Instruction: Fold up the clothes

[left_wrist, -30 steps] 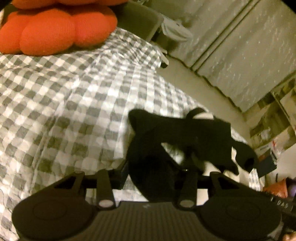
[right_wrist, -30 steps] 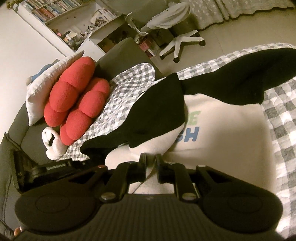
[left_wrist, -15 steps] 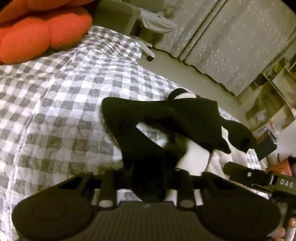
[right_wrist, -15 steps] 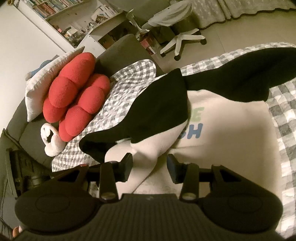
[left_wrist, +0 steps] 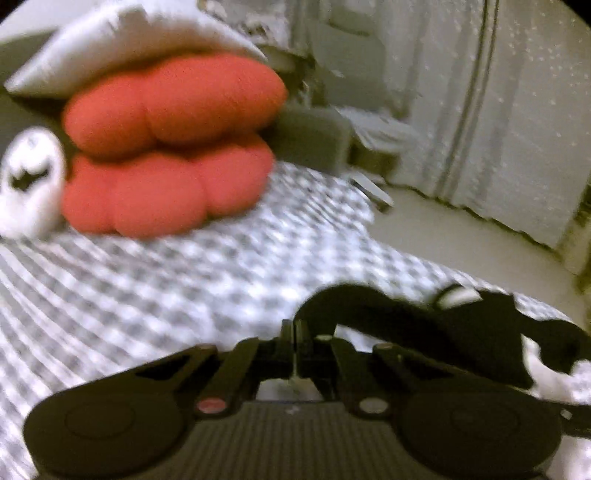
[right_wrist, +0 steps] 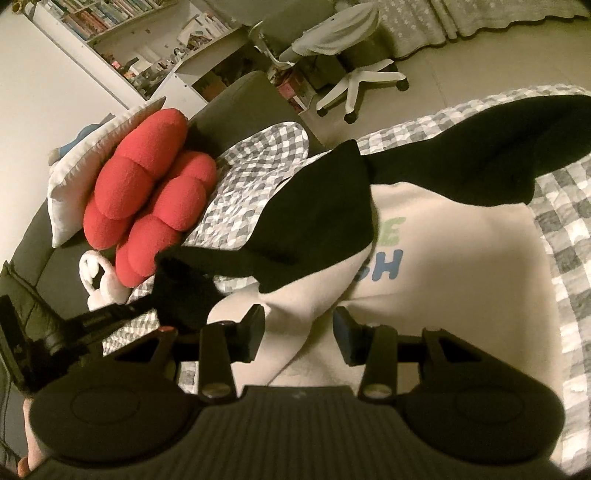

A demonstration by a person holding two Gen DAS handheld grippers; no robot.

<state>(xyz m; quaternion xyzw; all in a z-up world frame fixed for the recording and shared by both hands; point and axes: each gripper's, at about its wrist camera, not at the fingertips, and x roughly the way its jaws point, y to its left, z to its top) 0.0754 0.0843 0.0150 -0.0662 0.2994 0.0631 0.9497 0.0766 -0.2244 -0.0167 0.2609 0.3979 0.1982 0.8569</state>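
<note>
The only containers in sight are the open bookshelves (right_wrist: 92, 22) against the far wall, and they are holding rows of books and small clutter too fine to make out.

The white sweatshirt (right_wrist: 461, 258) with black sleeves is lying on the checked quilt (right_wrist: 565, 221), its blue and green lettering facing up. One black sleeve (right_wrist: 314, 221) is crossing over the chest toward the red cushion (right_wrist: 147, 192). The other sleeve (right_wrist: 498, 147) is stretching out toward the quilt's far edge.

The right gripper (right_wrist: 299, 332) is hanging over the near part of the garment with its jaws standing apart. A ridge of white fabric is running between them, and neither pad is pressing on it.

The left gripper (left_wrist: 295, 332) is showing its jaws pressed fully together, in a badly blurred view. The end of the black sleeve is arching just beside its tips. Whether any cloth is pinched there cannot be told.

At the head end, the red cushion is leaning against a white pillow (right_wrist: 81, 166), with a white plush toy (right_wrist: 99, 280) just beside it. Open quilt is lying between the cushion and the sweatshirt. Beyond the quilt's edge, bare floor (right_wrist: 443, 74) is running to a white office chair (right_wrist: 351, 74) and to a pale curtain (left_wrist: 498, 110).
</note>
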